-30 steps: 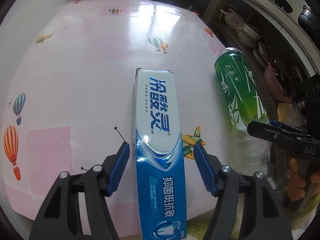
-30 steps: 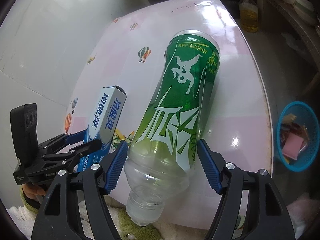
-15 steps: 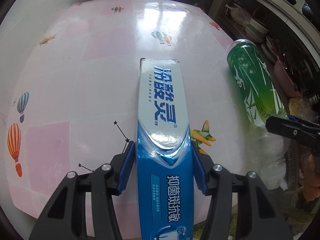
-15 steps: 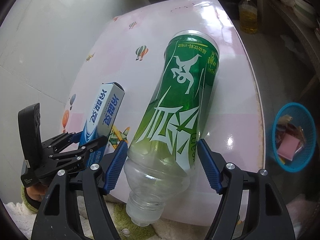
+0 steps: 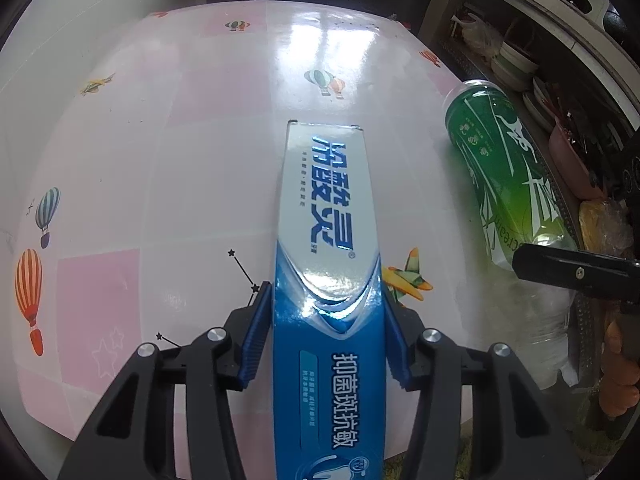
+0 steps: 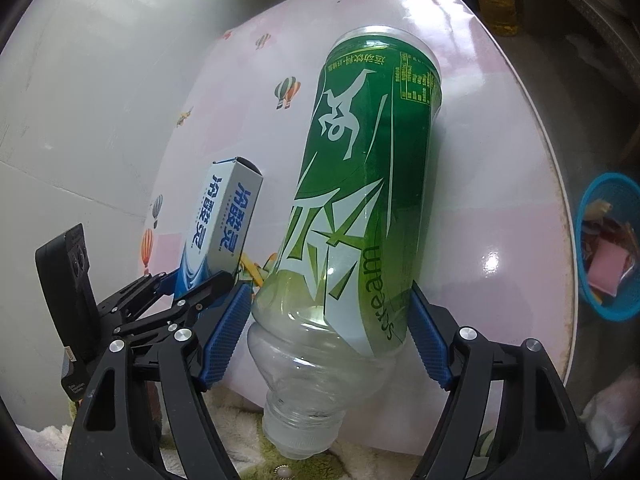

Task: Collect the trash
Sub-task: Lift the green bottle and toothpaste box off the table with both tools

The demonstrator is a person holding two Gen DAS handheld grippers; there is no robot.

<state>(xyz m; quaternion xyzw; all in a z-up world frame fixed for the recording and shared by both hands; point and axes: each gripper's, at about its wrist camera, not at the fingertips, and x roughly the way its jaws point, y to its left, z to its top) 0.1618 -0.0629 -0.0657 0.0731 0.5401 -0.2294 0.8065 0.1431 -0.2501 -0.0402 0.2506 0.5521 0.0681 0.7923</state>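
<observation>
A blue and white toothpaste box (image 5: 326, 264) lies lengthwise between the fingers of my left gripper (image 5: 326, 320), which is shut on it; the box's far end is tilted up off the table in the right wrist view (image 6: 224, 216). A green-labelled plastic bottle (image 6: 360, 208) lies with its neck toward me between the blue pads of my right gripper (image 6: 330, 328), which press on its sides. The bottle also shows in the left wrist view (image 5: 508, 184) at the right table edge.
The pink and white table (image 5: 160, 152) has balloon and plane prints. A blue basket (image 6: 610, 256) holding scraps stands on the floor to the right. Shelves with bowls (image 5: 516, 64) line the far right. A white wall (image 6: 80, 100) is at the left.
My left gripper closed on the toothpaste box and lifted its far end. My right gripper closed in on the bottle's sides.
</observation>
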